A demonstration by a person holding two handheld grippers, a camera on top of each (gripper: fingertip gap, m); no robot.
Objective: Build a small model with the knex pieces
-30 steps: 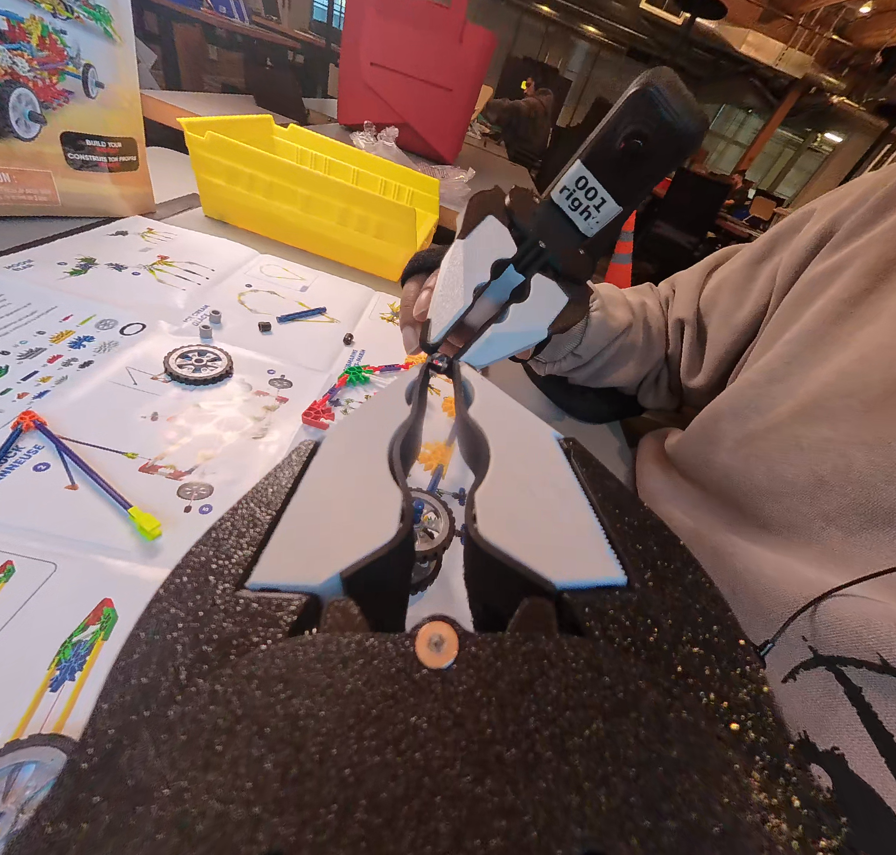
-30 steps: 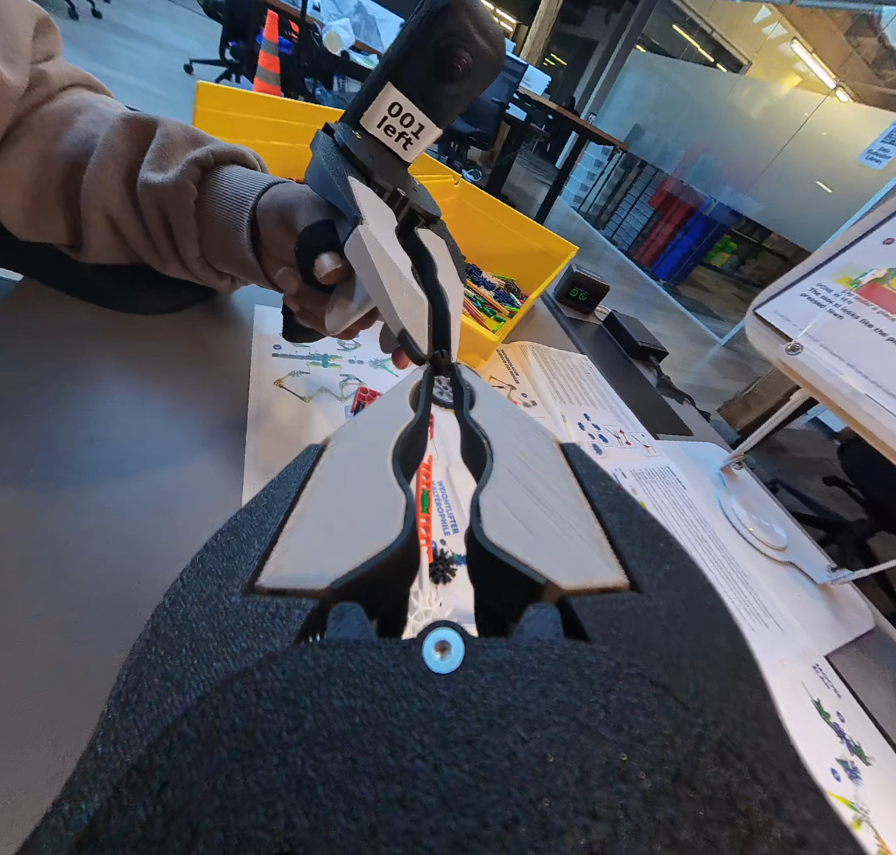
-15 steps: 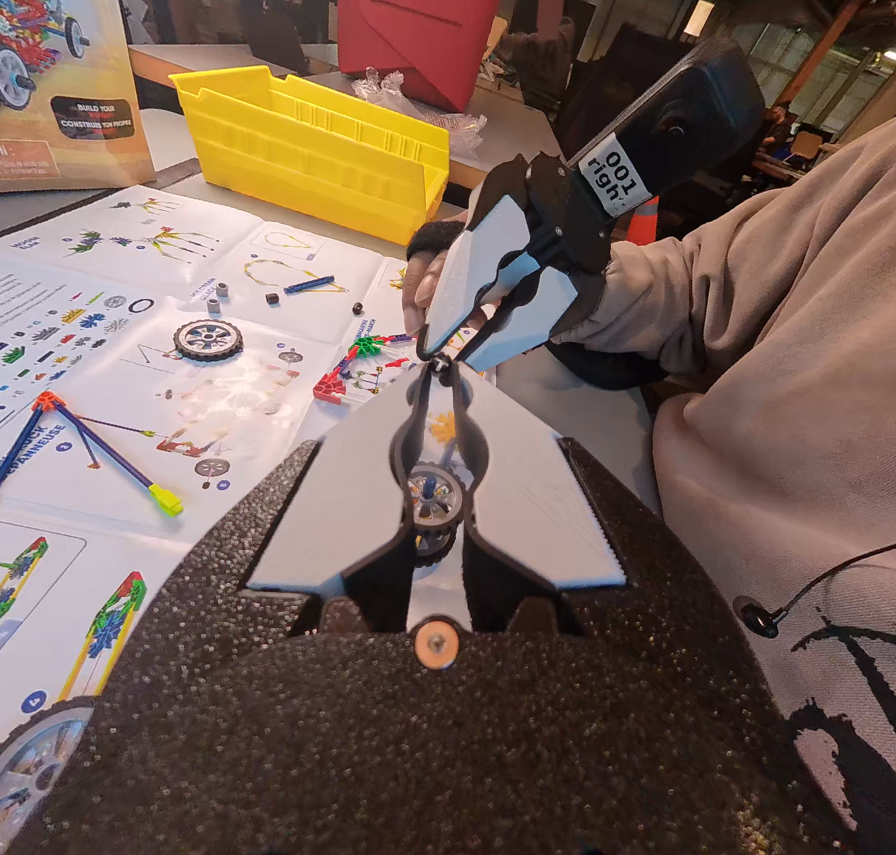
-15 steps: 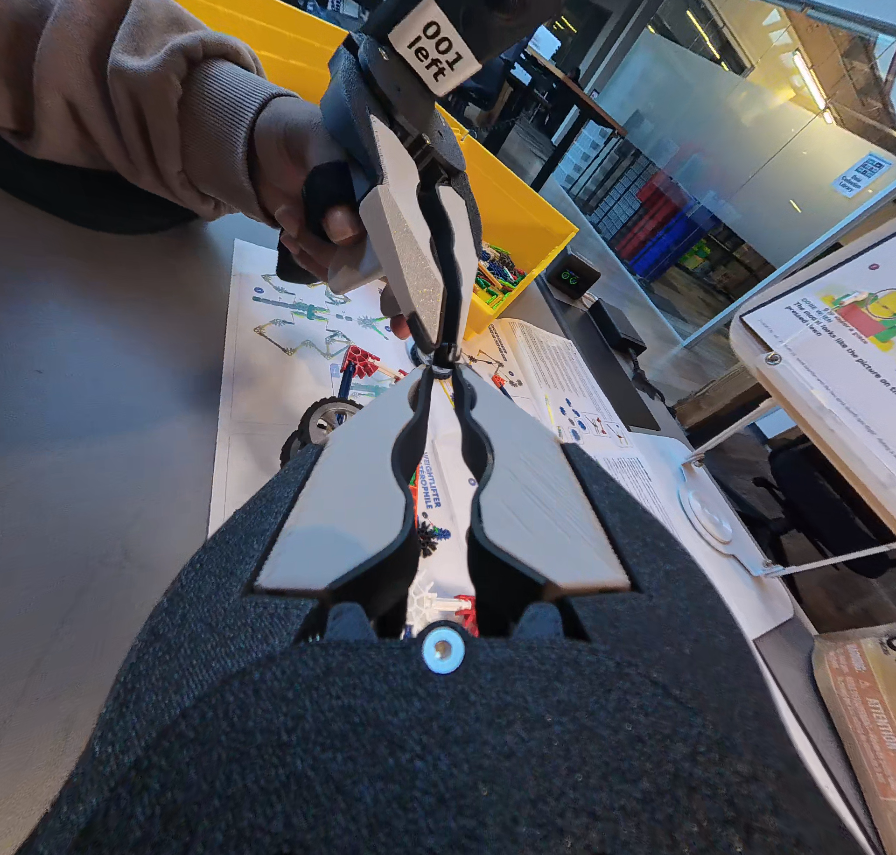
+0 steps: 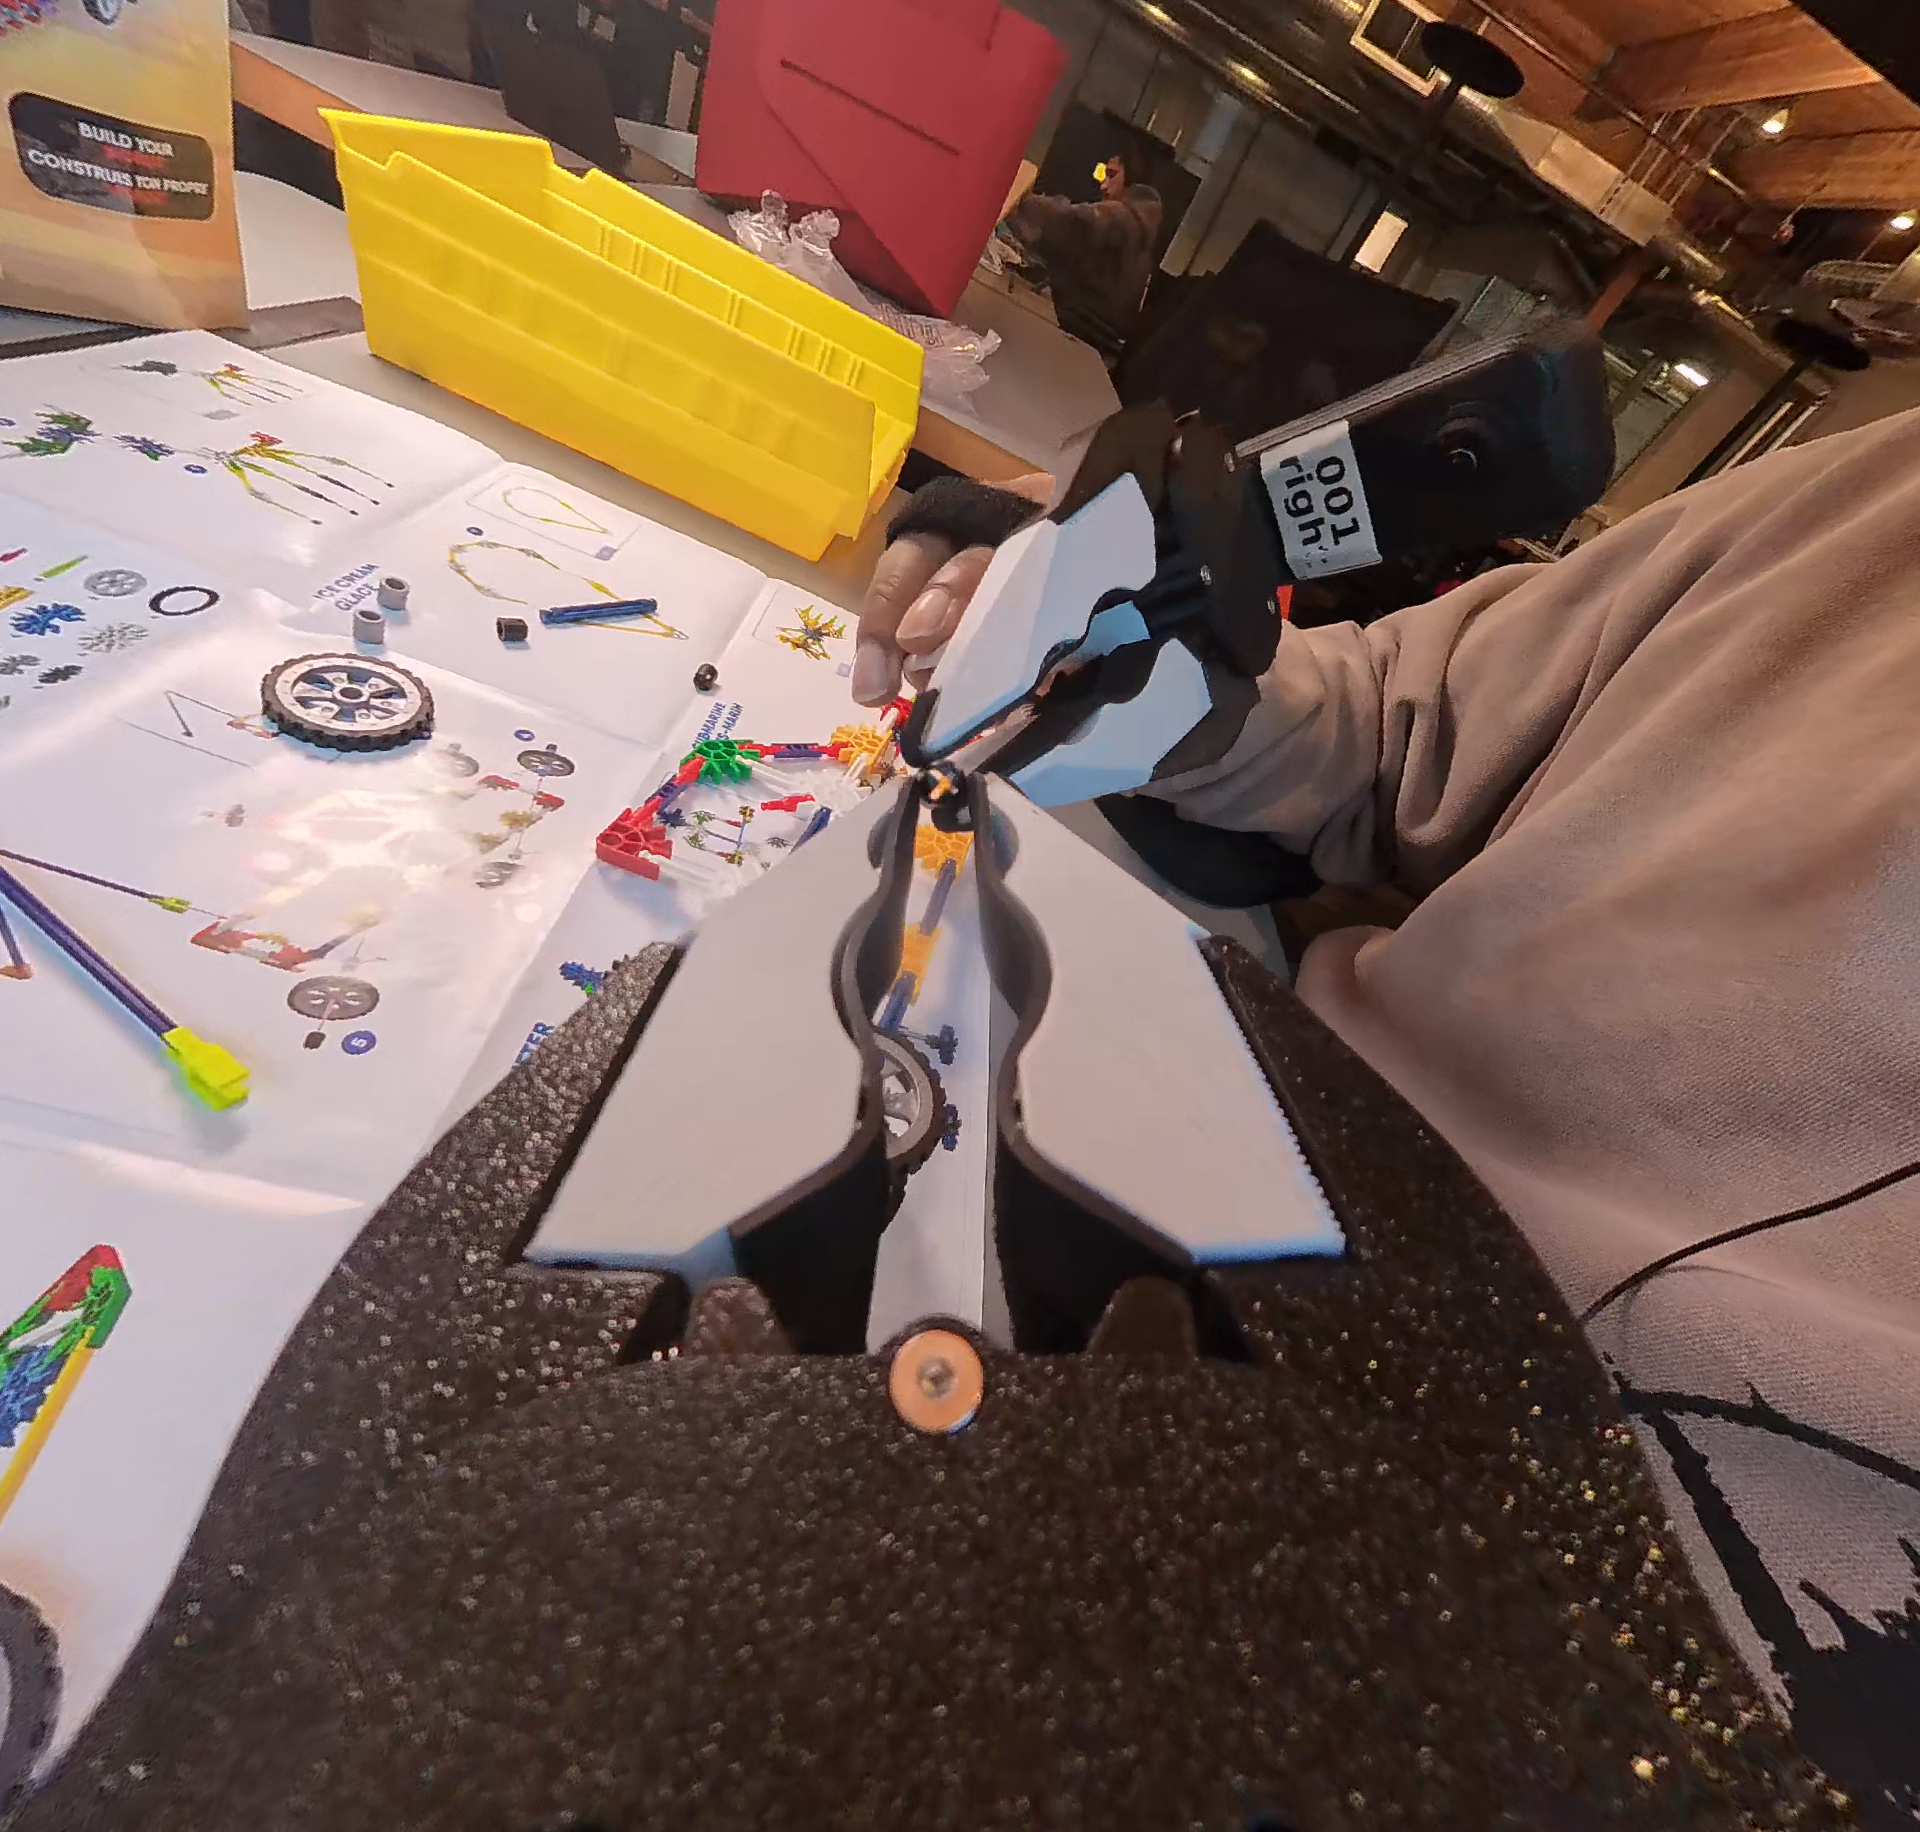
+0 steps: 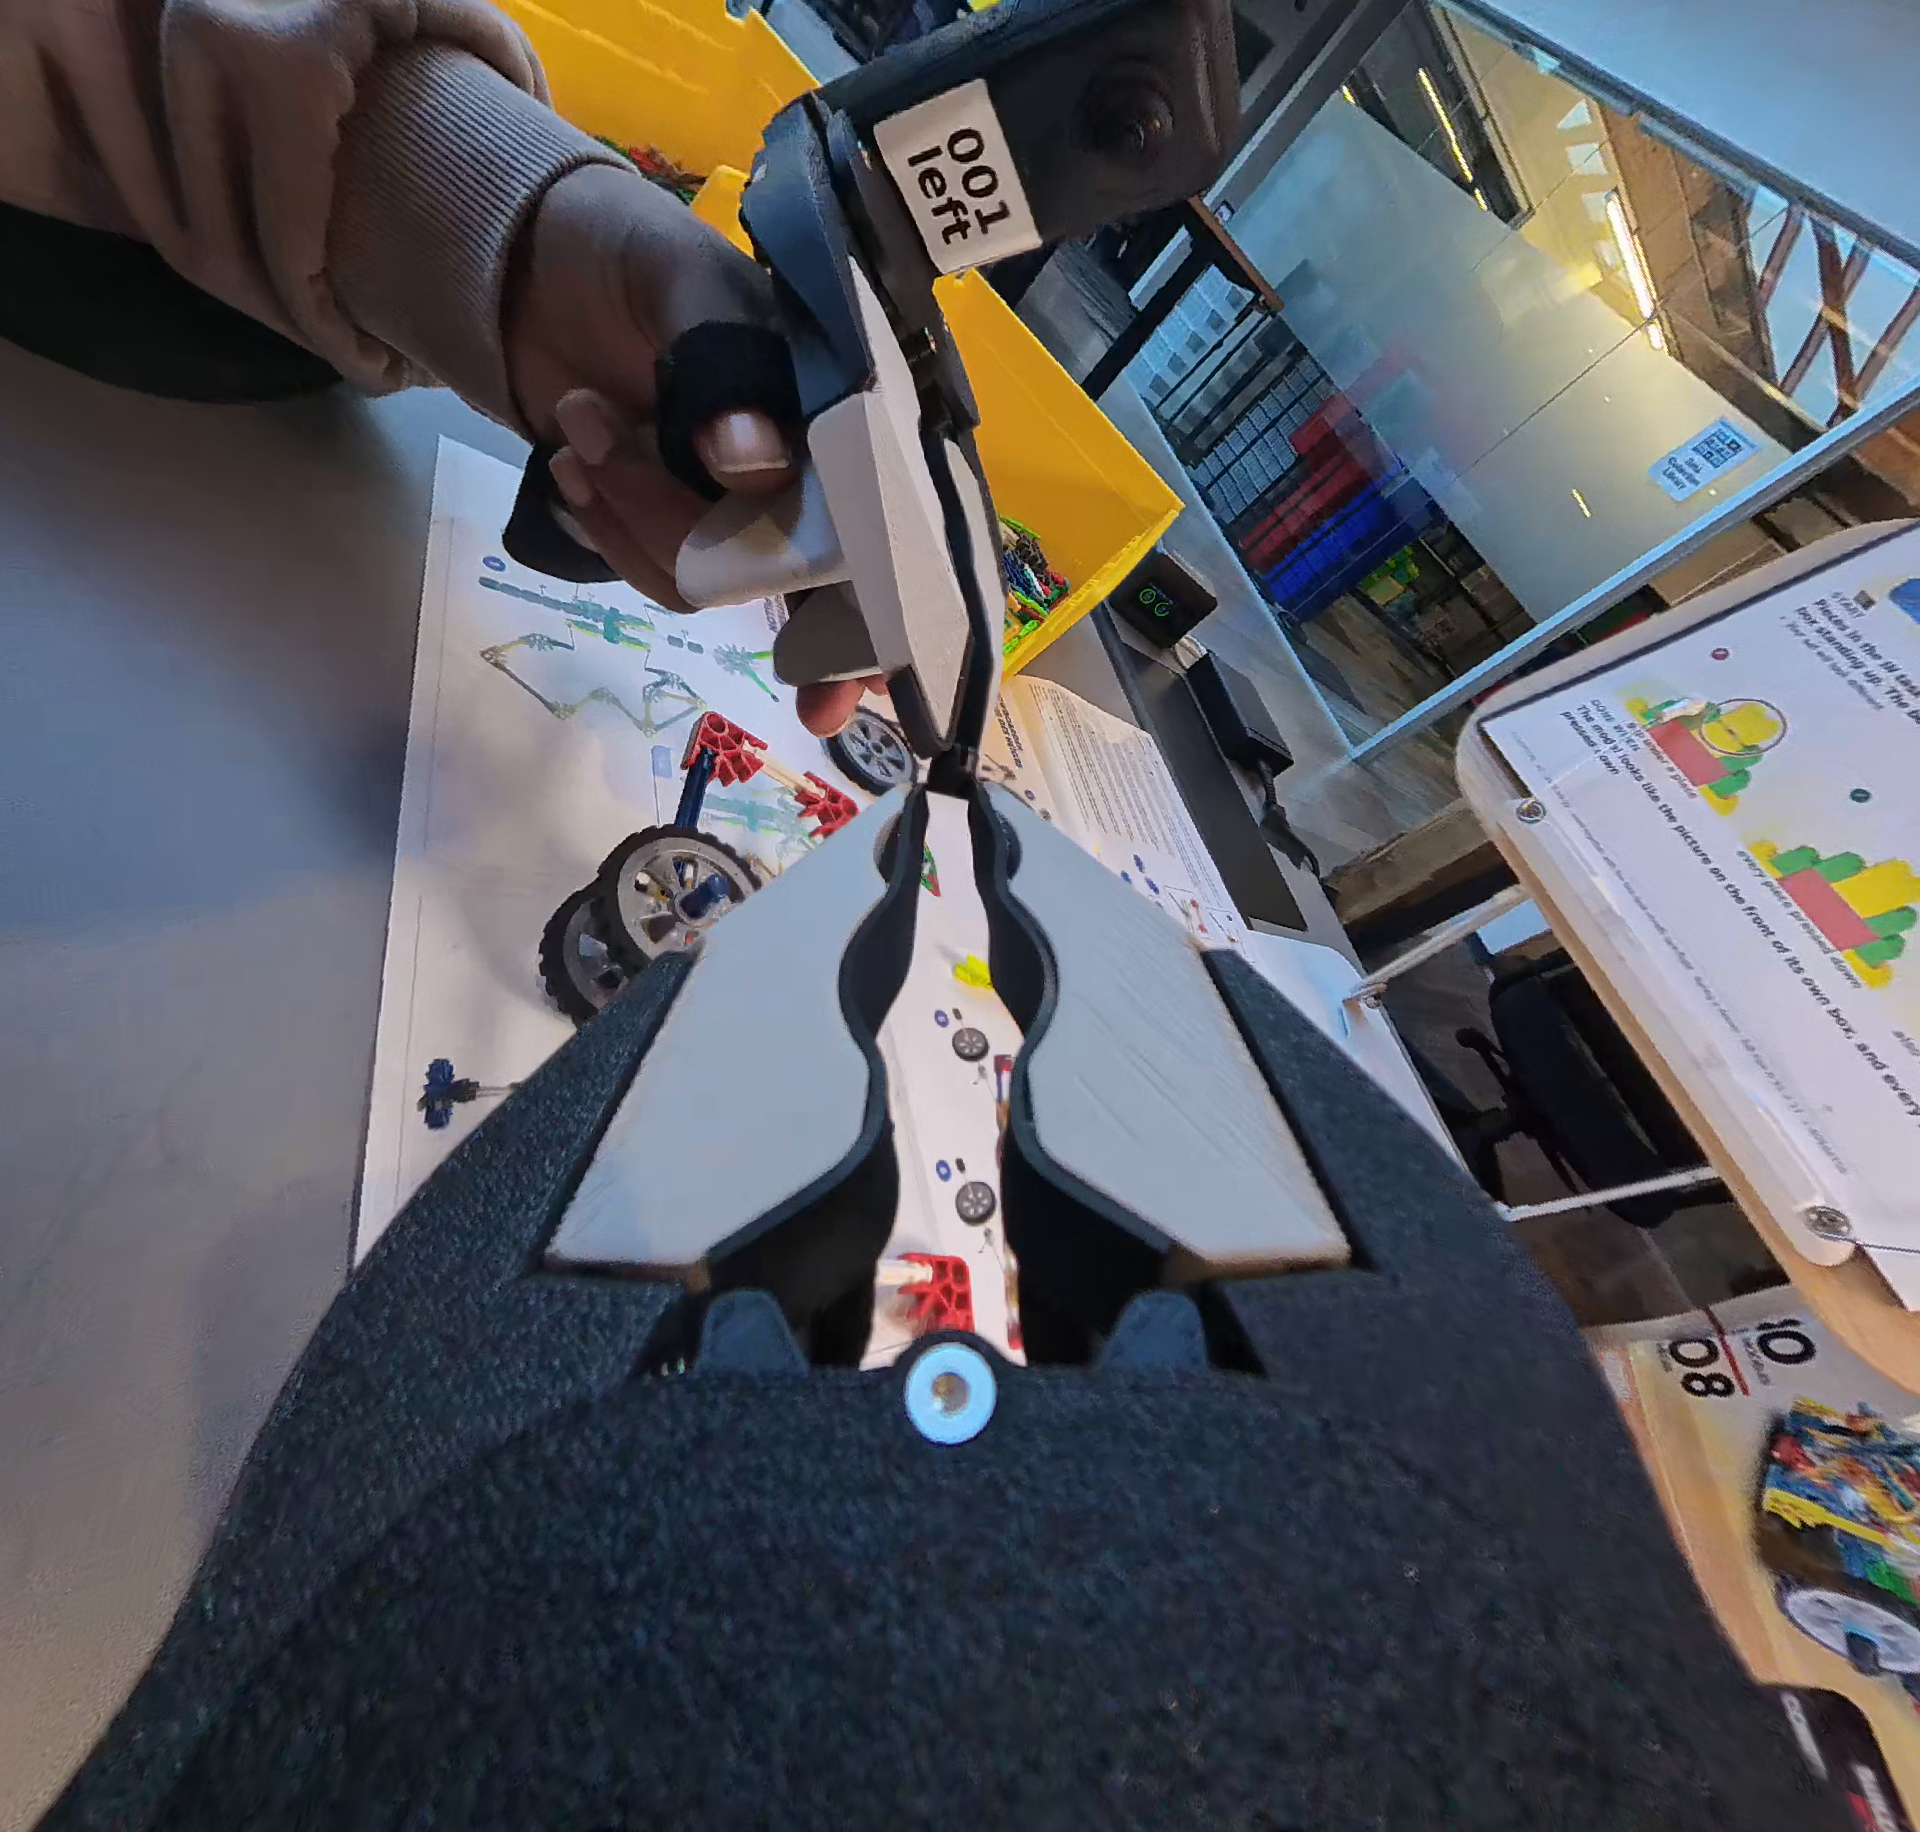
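Observation:
My left gripper (image 5: 940, 795) and my right gripper (image 6: 951, 795) meet tip to tip above the table. Both are shut on one small black piece (image 5: 938, 780) with an orange end, pinched between the two pairs of tips. It shows as a small dark piece (image 6: 954, 769) in the right wrist view. The right gripper (image 5: 935, 743) comes in from the upper right in the left wrist view. The left gripper (image 6: 956, 743) comes down from above in the right wrist view. Below them a small wheeled model (image 6: 644, 909) of rods and connectors lies on the instruction sheet (image 5: 312, 847).
A loose wheel (image 5: 346, 699), grey spacers (image 5: 379, 608), a blue rod (image 5: 597, 610) and a purple rod with a green end (image 5: 208, 1065) lie on the sheet. A yellow bin (image 5: 623, 328) and red bag (image 5: 873, 99) stand behind. A picture board (image 6: 1714, 847) stands at right. Less than 4 cm separates the two grippers' tips. The loose wheel (image 5: 346, 699) is about equally far from each gripper, around 25 cm.
The two grippers stay tip to tip on the small piece. The right gripper has tilted down flatter, and the pair has shifted over the sheet.

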